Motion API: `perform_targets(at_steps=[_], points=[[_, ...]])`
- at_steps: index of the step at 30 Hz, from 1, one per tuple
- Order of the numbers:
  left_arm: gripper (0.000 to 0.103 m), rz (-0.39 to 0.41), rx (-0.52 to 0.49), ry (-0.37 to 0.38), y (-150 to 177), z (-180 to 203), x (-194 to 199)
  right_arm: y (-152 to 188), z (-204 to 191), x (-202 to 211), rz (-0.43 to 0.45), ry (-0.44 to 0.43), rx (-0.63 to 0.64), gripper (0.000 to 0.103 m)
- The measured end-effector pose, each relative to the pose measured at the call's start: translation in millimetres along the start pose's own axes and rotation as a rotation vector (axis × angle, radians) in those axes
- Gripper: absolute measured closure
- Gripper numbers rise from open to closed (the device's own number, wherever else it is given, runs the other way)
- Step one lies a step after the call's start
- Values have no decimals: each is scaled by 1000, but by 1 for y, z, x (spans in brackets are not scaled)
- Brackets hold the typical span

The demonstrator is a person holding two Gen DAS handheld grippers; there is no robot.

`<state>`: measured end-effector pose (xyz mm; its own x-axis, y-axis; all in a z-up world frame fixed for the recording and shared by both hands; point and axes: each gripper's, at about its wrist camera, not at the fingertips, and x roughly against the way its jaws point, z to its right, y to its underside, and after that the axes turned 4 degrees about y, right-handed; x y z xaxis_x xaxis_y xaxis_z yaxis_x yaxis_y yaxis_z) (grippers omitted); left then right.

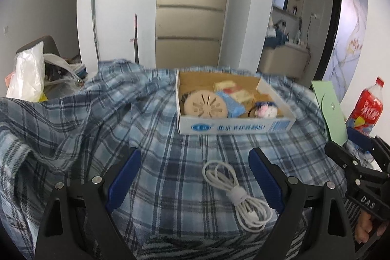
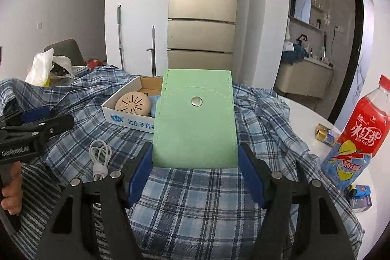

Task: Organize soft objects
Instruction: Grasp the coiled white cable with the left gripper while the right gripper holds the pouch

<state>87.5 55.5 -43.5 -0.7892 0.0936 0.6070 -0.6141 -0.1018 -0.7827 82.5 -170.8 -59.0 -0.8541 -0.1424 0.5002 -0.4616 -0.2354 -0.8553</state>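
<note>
Above the plaid cloth (image 2: 195, 191), the right gripper (image 2: 195, 162) clamps the green pouch (image 2: 195, 123) upright, best carried level into the box (image 1: 234, 126), while the left gripper (image 1: 195, 177) hangs open over the white cable (image 1: 234, 191).

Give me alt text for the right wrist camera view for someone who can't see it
The right hand-held gripper holds a green snap pouch upright between its blue fingers, above a blue plaid cloth. Behind the pouch sits an open cardboard box; a coiled white cable lies to the left, and a red bottle stands on the right.
</note>
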Motion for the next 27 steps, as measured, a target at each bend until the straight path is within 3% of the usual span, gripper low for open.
perform_targets(at_steps=[4, 7, 10, 13, 18, 27], points=[[29, -130, 15, 0, 0, 5, -14, 1, -4, -3, -8, -11, 16, 35], [46, -301, 174, 73, 2, 2, -31, 1, -3, -3, -2, -13, 6, 35], [49, -396, 257, 151, 2, 7, -45, 2, 0, -3, 0, -21, -9, 35], [53, -425, 239, 97, 1, 16, -56, 2, 4, -4, -2, -28, -26, 35], [59, -477, 250, 98, 6, 25, -69, 2, 10, -5, -6, -36, -58, 35], [70, -481, 153, 23, 10, 40, -81, 3, 20, -6, -25, -32, -100, 35]])
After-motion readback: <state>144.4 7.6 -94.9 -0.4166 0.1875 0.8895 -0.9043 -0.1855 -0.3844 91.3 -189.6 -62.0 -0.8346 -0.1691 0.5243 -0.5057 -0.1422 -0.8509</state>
